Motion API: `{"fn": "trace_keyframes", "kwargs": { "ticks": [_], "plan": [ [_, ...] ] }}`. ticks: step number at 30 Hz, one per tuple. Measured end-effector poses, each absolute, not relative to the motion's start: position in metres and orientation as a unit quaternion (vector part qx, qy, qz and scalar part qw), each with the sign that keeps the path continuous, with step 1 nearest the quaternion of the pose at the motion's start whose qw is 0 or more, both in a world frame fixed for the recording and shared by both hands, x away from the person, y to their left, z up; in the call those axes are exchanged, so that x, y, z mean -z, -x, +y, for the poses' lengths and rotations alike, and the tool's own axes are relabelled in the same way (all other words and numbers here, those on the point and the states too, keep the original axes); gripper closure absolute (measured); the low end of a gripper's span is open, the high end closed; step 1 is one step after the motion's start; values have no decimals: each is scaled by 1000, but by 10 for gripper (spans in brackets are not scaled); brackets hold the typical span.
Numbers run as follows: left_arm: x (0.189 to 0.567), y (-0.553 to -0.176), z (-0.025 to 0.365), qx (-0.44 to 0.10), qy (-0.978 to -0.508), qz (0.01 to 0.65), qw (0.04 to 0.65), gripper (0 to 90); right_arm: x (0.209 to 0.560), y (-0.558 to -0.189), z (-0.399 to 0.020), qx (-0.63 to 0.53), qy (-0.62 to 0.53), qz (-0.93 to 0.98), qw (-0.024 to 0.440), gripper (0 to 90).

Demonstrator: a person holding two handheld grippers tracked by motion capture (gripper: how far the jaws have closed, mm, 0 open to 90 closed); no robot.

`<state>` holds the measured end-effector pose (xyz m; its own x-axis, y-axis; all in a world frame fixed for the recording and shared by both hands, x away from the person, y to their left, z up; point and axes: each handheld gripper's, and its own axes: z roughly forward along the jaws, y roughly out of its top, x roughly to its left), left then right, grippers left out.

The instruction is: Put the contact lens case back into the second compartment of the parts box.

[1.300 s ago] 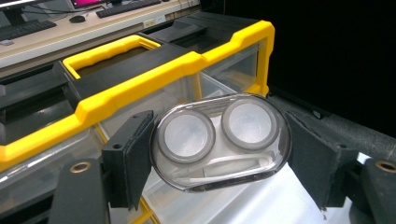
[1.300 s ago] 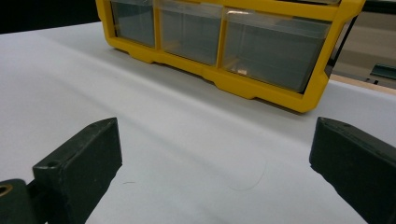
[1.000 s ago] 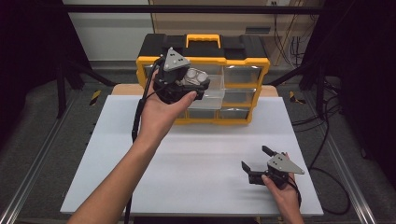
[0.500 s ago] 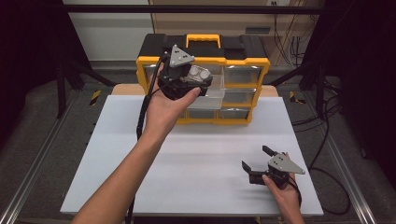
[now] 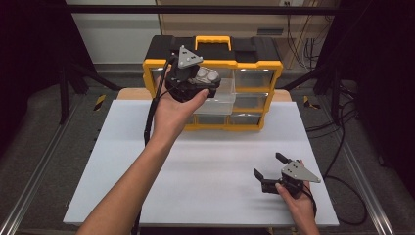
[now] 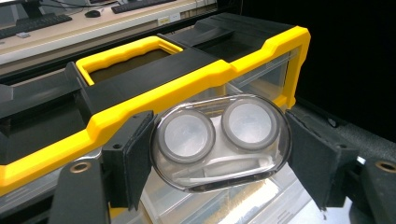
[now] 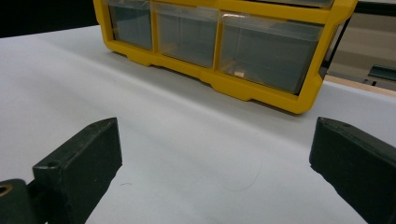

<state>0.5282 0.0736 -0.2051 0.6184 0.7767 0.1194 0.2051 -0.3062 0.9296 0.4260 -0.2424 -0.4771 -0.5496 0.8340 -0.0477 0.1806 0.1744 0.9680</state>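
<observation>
The left hand-held gripper (image 6: 219, 154) grasps a clear contact lens case (image 6: 219, 142) above the yellow drawer organizer's (image 5: 264, 68) pulled-out drawer (image 5: 222, 100), apparently not yet stowed, while the right hand-held gripper (image 5: 271, 169) rests released on the table (image 5: 205, 171) in front of the organizer.

The organizer (image 5: 254, 63) at the table's far edge is yellow and black plastic, lightly glossy, with clear glossy plastic drawers (image 7: 268, 49). The case (image 6: 219, 140) is clear, shiny plastic with two grey round lids. The table (image 5: 205, 181) top is white, matt and smooth. The left gripper (image 6: 217, 154) has matt black pads.
</observation>
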Motion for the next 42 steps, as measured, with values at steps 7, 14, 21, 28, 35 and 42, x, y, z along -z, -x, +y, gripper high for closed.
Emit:
{"fn": "trace_keyframes", "kwargs": {
  "ticks": [7,14,21,28,35,42],
  "plan": [
    [206,-531,70,-290,-754,328,490,267,477,-426,-243,-531,-361,702,307,28],
    [210,-535,65,-290,-760,331,479,267,477,-426,-243,-532,-362,702,306,28],
    [213,-538,61,-288,-763,335,472,267,477,-426,-244,-532,-365,701,303,28],
    [211,-537,62,-299,-747,335,490,138,477,-426,-244,-532,-364,702,303,28],
    [209,-531,63,-304,-730,330,515,76,478,-427,-243,-534,-362,702,302,28],
    [214,-527,63,-305,-721,323,533,36,477,-426,-243,-535,-362,700,302,27]
  ]
}}
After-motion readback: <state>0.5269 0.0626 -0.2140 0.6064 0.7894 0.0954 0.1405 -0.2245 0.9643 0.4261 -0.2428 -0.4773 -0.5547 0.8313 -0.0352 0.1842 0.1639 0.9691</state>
